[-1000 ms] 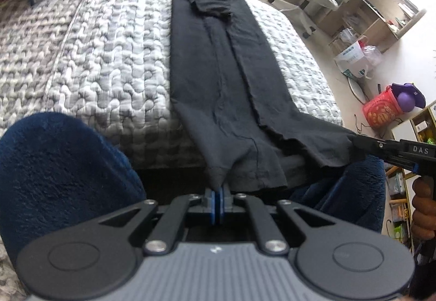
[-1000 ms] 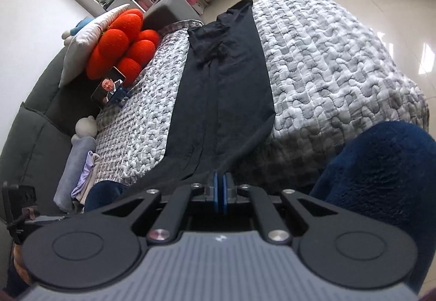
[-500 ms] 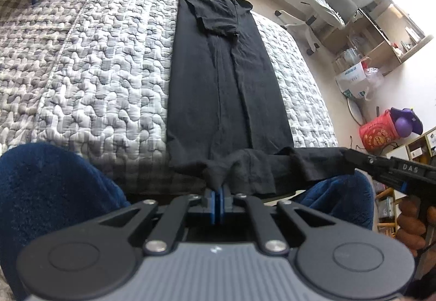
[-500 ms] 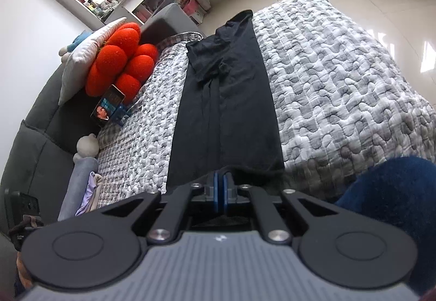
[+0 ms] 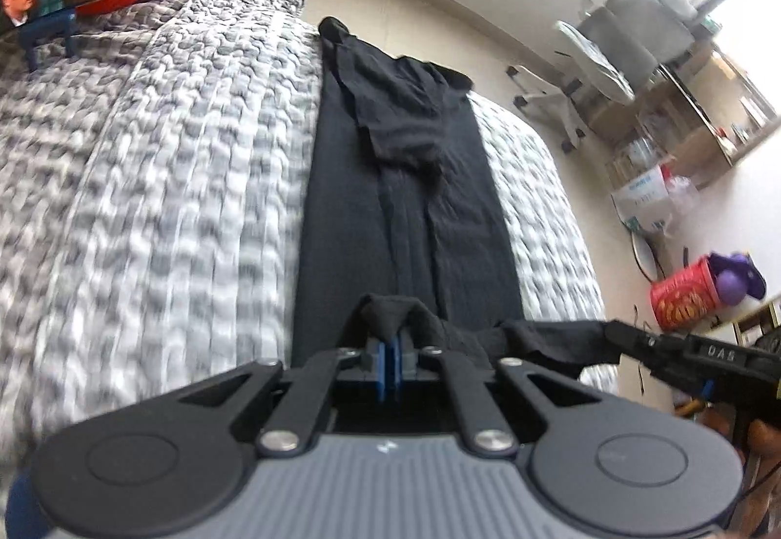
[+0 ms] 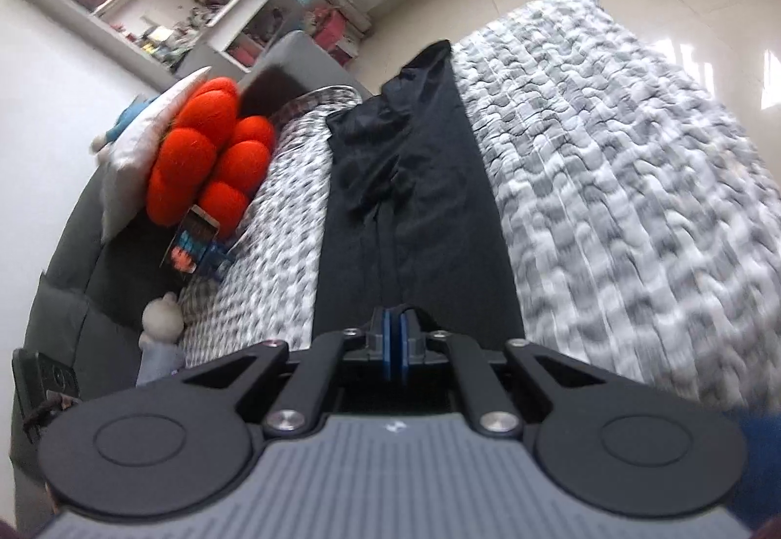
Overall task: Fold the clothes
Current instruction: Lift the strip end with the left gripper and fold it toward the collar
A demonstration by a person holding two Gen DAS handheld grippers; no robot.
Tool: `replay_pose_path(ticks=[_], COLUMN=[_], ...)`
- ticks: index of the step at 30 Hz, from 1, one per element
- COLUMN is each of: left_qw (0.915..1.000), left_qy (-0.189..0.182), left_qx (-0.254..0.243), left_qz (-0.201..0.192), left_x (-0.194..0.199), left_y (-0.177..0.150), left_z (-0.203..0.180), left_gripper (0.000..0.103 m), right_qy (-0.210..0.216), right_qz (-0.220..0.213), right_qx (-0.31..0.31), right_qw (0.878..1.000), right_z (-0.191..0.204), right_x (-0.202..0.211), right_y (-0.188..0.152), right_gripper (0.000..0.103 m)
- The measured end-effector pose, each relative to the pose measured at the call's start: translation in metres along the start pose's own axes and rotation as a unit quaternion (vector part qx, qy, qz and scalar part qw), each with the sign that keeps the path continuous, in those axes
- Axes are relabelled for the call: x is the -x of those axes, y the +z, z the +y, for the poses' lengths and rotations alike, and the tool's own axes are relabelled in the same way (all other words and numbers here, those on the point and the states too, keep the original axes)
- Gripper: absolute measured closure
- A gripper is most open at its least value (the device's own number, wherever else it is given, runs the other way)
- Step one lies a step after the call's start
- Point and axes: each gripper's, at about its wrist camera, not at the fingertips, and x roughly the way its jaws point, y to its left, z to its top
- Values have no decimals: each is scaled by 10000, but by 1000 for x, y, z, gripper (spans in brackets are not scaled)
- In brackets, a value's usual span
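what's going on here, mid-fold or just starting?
Mid-fold. A person holds two handheld grippers, and both are clamped on the near hem of a long black garment laid lengthwise on a grey quilted bed. The left gripper pinches one corner, the right gripper the other, with the hem bunched and lifted between them. The far end, with a sleeve already folded in, lies flat. The lengthwise fold is not yet made.

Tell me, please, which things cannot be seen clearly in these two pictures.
- Left wrist view: the hem of the black garment pinched in the left tongs is hidden by the tongs' body.
- Left wrist view: the hand under the right tongs is cut off by the right edge.
- Right wrist view: the quilt is motion-blurred.
- Right wrist view: the phone screen is too small to read.
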Motion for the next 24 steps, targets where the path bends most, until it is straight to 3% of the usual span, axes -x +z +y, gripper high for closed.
replay_pose_path(ticks=[6,9,11,14,15,17,19,24], left_qw=[9986,9976,9977,9966,9962,9962,9964,9971], left_qy=[337,273,43,-296,-396,-424,-385,-502], left_qx=[330,492,568,757,778,729,681,489], left_qz=[257,413,370,126,2,-195,-319,-310], left_x=[-68,-88,-89,-81,-75,-66,-60,-62], left_y=[44,56,67,84,88,89,86,65], left_z=[18,26,28,35,39,48,57,73], left_gripper=[100,99,99,86,77,71,70,66], right_qy=[-277,-221,-167,-120,-104,-337,-504,-221], right_qz=[595,721,648,368,270,-2,-210,-402], right_qx=[-383,-478,-555,-418,-366,47,405,1181], right_qw=[9971,9960,9962,9984,9989,9994,9977,9919], right_z=[-27,-31,-33,-36,-36,-36,-38,-35], right_x=[-69,-82,-84,-78,-75,-71,-67,-70], right_y=[34,45,54,64,68,69,70,60], right_gripper=[93,88,88,86,77,65,65,65])
